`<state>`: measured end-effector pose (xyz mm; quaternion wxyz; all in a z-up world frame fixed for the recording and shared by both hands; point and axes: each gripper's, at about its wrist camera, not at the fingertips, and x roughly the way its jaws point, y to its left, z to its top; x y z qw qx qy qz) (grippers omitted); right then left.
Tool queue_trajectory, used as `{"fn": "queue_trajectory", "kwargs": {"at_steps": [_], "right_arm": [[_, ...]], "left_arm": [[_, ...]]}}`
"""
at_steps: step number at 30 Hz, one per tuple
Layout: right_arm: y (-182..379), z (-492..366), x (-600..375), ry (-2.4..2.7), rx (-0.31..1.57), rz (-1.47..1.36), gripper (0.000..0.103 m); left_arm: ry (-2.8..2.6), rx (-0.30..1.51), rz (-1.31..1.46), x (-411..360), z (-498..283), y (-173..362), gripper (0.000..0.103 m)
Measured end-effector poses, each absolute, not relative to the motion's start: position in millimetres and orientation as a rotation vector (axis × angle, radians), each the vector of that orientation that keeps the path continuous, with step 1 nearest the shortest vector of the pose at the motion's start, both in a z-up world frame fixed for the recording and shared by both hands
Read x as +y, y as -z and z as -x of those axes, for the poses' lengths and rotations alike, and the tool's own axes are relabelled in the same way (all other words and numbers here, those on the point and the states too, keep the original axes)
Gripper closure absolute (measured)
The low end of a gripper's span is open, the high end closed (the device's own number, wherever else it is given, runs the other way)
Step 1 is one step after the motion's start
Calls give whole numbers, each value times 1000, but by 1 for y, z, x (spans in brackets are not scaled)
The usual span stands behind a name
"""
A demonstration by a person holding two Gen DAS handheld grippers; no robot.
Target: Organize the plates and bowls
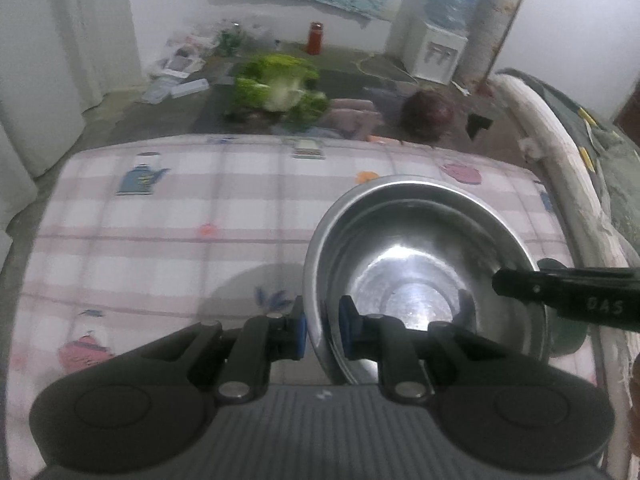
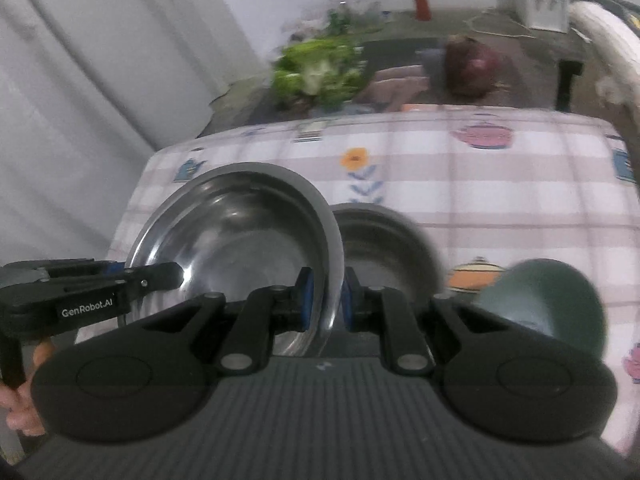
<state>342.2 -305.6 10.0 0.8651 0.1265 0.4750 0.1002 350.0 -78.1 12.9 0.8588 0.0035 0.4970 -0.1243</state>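
Note:
A wide steel bowl [image 1: 420, 264] hangs above the checked tablecloth [image 1: 160, 232], gripped at opposite sides of its rim. My left gripper [image 1: 322, 328] is shut on the bowl's left rim, and its blue pads [image 1: 301, 334] press the metal. My right gripper [image 2: 325, 304] is shut on the right rim of the same steel bowl [image 2: 240, 236]. Each gripper shows in the other's view: the right gripper [image 1: 560, 292] and the left gripper [image 2: 92, 292]. A second steel bowl [image 2: 384, 248] and a green bowl [image 2: 548, 300] rest on the tablecloth [image 2: 480, 184] behind.
Beyond the table's far edge, a leafy green vegetable [image 1: 280, 88], a dark red round thing [image 1: 428, 112] and a red bottle [image 1: 315, 38] lie on the floor. A water dispenser [image 1: 436, 28] stands by the wall. A padded edge [image 1: 560, 160] runs along the right.

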Motion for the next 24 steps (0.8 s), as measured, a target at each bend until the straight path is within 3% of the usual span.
{"fn": "queue_trajectory", "kwargs": {"at_steps": [16, 24], "right_arm": [[29, -352, -324, -146, 1032, -184, 86], [30, -354, -322, -117, 1019, -109, 78]], "left_arm": [[288, 1144, -58, -108, -367, 36, 83], [317, 1133, -69, -110, -367, 38, 83]]}}
